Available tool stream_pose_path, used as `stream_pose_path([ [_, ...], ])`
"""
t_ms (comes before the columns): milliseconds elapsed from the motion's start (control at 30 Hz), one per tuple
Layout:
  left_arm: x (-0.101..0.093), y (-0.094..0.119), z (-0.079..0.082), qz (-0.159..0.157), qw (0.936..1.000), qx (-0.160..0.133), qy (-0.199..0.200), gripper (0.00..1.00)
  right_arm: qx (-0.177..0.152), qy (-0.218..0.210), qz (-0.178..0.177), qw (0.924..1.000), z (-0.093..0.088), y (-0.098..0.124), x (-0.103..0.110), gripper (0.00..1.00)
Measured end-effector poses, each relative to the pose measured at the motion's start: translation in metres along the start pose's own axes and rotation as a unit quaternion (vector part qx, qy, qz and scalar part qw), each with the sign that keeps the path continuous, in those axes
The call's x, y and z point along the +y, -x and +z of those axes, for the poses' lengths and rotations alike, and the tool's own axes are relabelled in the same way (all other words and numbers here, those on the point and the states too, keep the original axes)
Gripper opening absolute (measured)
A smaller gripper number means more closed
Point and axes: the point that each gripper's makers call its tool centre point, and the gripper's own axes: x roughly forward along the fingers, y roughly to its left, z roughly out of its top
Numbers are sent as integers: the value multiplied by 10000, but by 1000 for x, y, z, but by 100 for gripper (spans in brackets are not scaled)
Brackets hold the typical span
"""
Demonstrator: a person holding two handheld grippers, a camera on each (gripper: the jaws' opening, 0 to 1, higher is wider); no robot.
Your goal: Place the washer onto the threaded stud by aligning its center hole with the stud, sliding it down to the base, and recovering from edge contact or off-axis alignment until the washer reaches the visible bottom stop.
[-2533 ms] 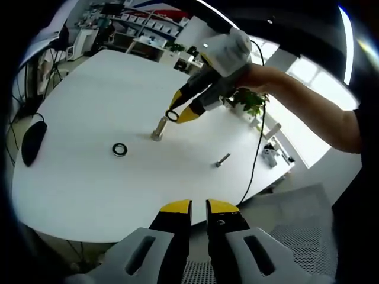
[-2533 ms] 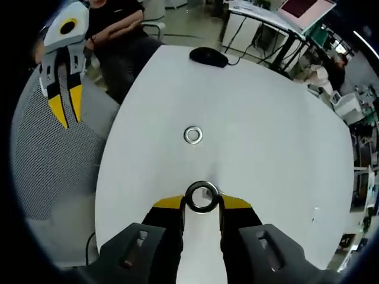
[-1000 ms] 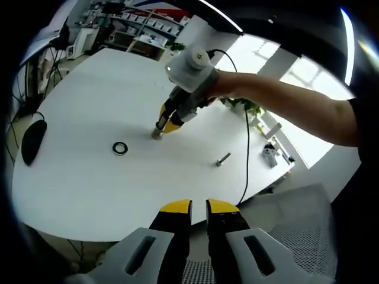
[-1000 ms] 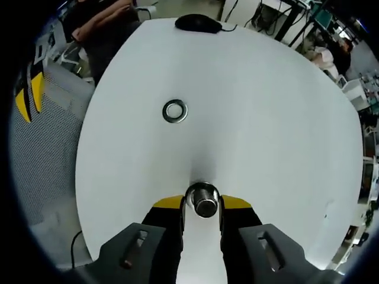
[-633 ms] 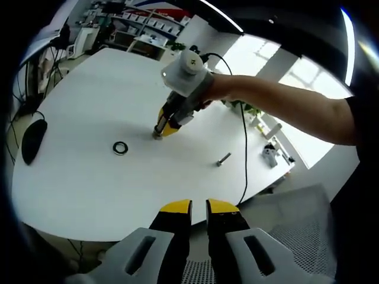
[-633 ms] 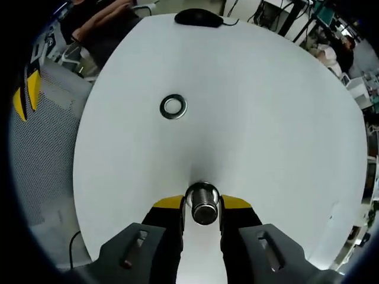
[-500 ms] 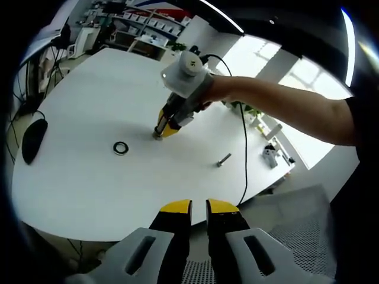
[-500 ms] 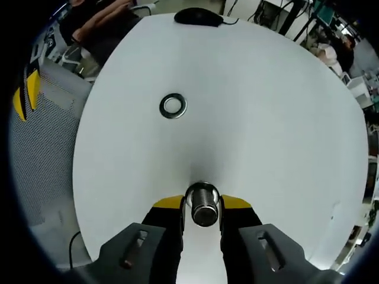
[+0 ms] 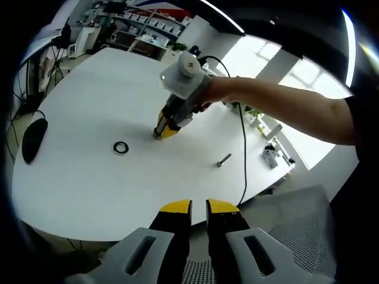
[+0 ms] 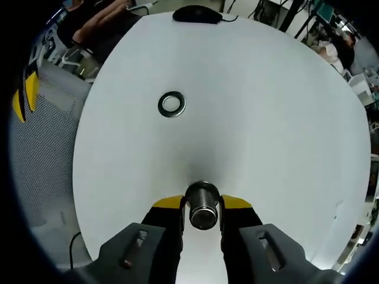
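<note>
A: While the left tool (image 9: 199,205) hangs off the bench (image 9: 77,177) edge, tips pressed nearly together and holding nothing, what's leftmost on the bench?

B: Black mouse (image 9: 32,141) far left. Then a spare washer (image 9: 120,148) lying flat, apart from everything. Then the threaded stud (image 10: 204,208), upright.

A: And the right tool (image 10: 202,204)?

B: Straddling the stud; in the right gripper view the stud top sits right between its yellow tips. I'd judge it's pinching the task washer around the stud, but the washer itself is hidden by the stud, so I can't tell for sure, or how far down it is.

A: Further right?

B: A loose bolt (image 9: 222,159) lying on the bench, then small parts near the far edge.

A: Risks?

B: If the tool is tilted, the washer could cock and catch on the threads short of the base. Pushing sideways to free it might tip the stud, since it looks freestanding. Letting go early could leave it hung partway.
</note>
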Motion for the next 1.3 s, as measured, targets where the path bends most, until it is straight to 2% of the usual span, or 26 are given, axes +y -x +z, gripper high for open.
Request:
stream_pose_path([
  [100, 0, 0, 0, 2, 10000, -6, 10, 7, -60, -80, -65, 9999, 2, 5, 0, 31],
  [267, -1, 0, -1, -7, 10000, 36, -23, 7, -424, -138, -189, 9988, 18, 24, -2, 34],
  [300, -1, 0, -1, -7, 10000, 40, -29, 7, -536, -102, -247, 9982, 25, 29, -3, 34],
  [400, -1, 0, -1, -8, 10000, 34, -24, 7, -600, -61, -242, 9979, 33, 36, -2, 34],
  [600, -1, 0, -1, -14, 10000, 18, -29, 7, -693, 282, -202, 9970, 59, 49, 3, 37],
  [867, -1, 0, 0, -25, 10000, -15, -32, 7, -691, 515, 1, 9963, 88, 38, 13, 38],
  [1300, -1, 0, 1, -29, 10000, -20, -24, 7, -665, 705, 292, 9949, 111, 3, 37, 37],
])
